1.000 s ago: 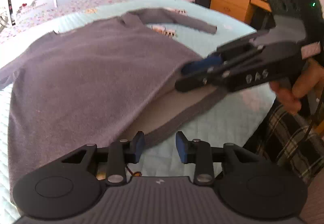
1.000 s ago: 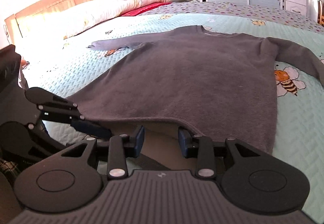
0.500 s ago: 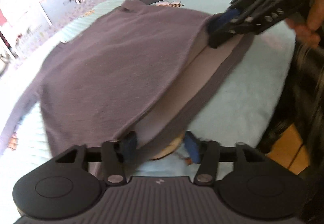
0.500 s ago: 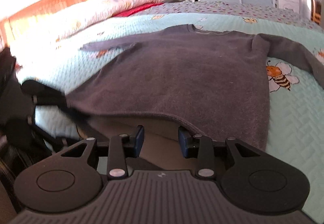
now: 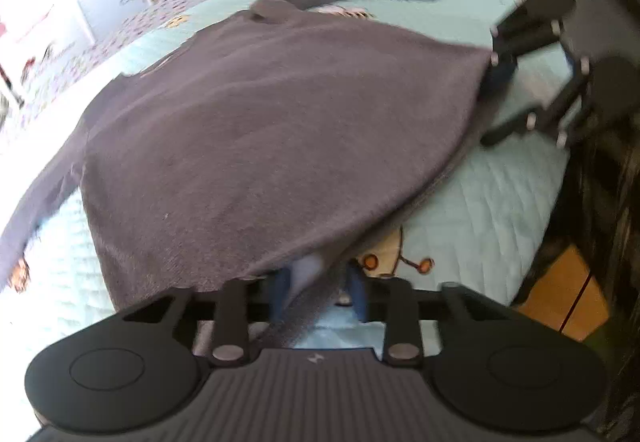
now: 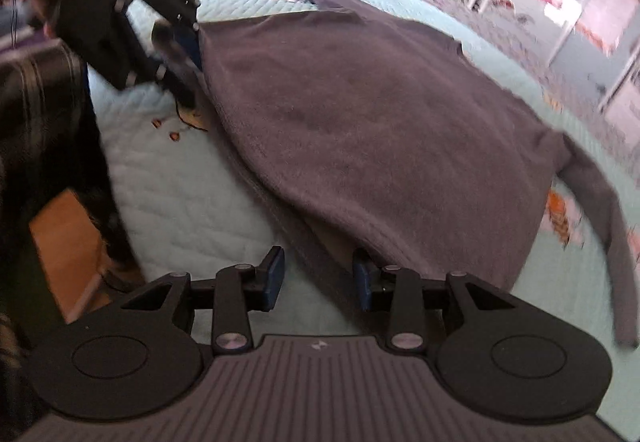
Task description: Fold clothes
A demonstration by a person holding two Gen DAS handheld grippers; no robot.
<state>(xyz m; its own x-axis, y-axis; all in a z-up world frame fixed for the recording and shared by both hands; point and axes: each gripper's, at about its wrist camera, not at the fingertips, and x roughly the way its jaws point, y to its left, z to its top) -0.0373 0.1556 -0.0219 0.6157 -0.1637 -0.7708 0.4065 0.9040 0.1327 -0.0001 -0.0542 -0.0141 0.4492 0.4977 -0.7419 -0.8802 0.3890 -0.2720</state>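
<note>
Grey knitted long-sleeved sweater: spread flat, sleeves out, on a quilted pale-blue bedspread. Soft, limp, light; likely to sag and drag; best taken at the hem corners. Left gripper: jaws apart, hem fabric between them. Right gripper: jaws apart at the opposite hem corner, right pad under the cloth.

Each tool is matte black with ribbed housing, round discs, silver screws and blue finger pads.

R tongs apart, hem btwn, sweater
</note>
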